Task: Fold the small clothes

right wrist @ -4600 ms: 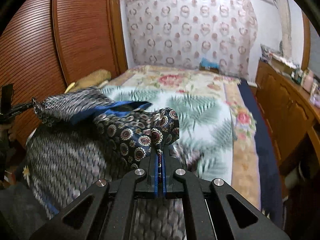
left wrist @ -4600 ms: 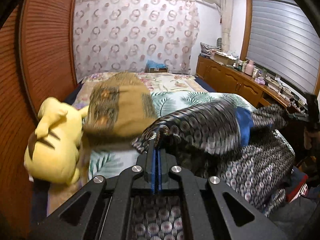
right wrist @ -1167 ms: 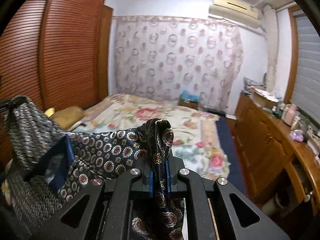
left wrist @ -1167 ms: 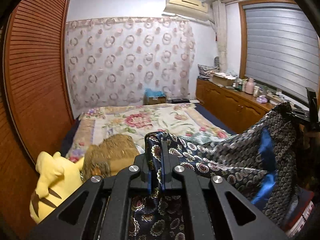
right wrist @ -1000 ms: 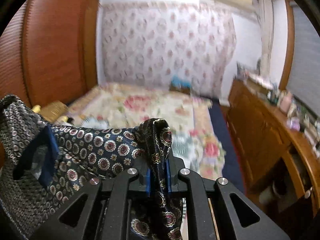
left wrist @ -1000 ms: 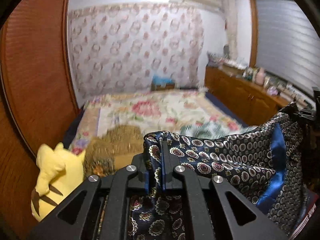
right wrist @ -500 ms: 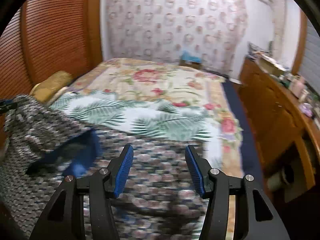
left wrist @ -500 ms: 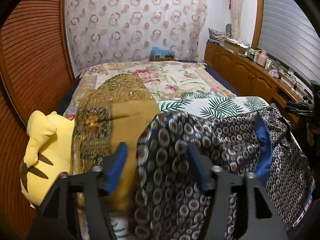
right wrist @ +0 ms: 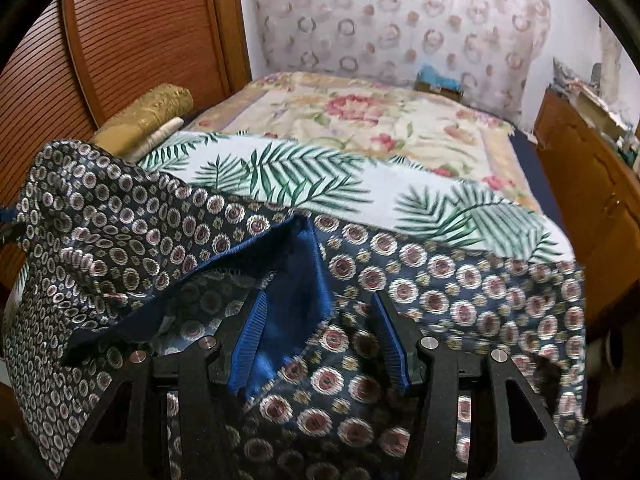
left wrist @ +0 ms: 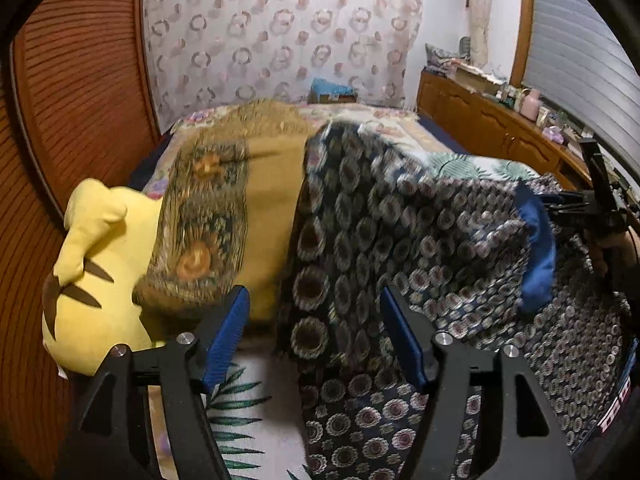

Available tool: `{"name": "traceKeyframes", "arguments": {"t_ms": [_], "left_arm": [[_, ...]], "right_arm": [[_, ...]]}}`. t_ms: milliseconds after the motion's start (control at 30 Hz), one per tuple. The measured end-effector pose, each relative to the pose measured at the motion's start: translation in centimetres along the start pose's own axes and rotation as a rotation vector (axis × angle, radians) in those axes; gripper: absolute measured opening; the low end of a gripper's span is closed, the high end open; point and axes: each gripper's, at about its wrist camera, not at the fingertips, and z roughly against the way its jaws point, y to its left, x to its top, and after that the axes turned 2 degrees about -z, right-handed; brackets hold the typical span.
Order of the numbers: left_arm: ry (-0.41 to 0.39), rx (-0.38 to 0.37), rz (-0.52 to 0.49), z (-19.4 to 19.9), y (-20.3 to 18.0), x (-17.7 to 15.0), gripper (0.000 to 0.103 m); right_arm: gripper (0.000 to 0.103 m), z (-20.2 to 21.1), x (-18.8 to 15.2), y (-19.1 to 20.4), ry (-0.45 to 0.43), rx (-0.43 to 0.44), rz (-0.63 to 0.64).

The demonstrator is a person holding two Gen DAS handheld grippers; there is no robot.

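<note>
A dark navy garment (left wrist: 400,248) with round medallion print and a plain blue lining (left wrist: 538,248) lies loosely heaped on the palm-leaf sheet (right wrist: 280,176) at the near end of the bed. It also shows in the right wrist view (right wrist: 400,280), with its blue lining (right wrist: 296,280) turned up. My left gripper (left wrist: 316,332) is open and empty just above the garment's left edge. My right gripper (right wrist: 318,340) is open and empty over the lining fold. The right gripper also shows at the far right of the left wrist view (left wrist: 592,208).
A yellow plush toy (left wrist: 92,264) and a mustard patterned pillow (left wrist: 224,200) lie at the bed's left side by the wooden louvred wardrobe (left wrist: 80,80). A floral bedspread (right wrist: 360,116) covers the far bed. A wooden cabinet (left wrist: 492,128) with clutter runs along the right wall.
Both grippers held the garment up in the air, then opened and let it go. It has dropped onto the bed and both grippers have come lower over it.
</note>
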Motion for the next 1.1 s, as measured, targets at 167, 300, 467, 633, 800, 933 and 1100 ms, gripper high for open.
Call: {"name": "traceKeyframes", "arguments": {"t_ms": [167,300,467,633,800,933,1100], "left_arm": [[0.004,-0.043,0.018,-0.5,0.1,-0.3,0.034],[-0.030,-0.048,-0.006,0.6,-0.7,-0.4,0.008],[-0.086,-0.087,-0.023,4.1,-2.2,-1.2,0.004],[-0.101,-0.125,-0.006,6.5,-2.8,-2.8,0.004],[-0.086,-0.131,0.024,7.5,-2.7,-4.8,0.004],[-0.069,-0.153,0.049,7.9,-2.9,-6.0,0.004],[-0.038,-0.144,0.041,7.2,-3.7,-7.3,0.004]], "right_arm": [[0.024,-2.4,0.3,0.8,0.009,-0.010,0.042],[0.003,-0.6,-0.6,1.1,-0.048,0.005,0.090],[0.002,4.1,-2.8,0.8,-0.171,0.027,0.083],[0.003,9.5,-6.3,0.1,-0.232,0.052,0.053],[0.003,12.5,-11.2,0.5,-0.209,0.068,0.042],[0.003,14.1,-13.9,0.4,-0.179,0.070,0.004],[0.003,16.3,-16.7,0.1,-0.139,0.044,-0.021]]}}
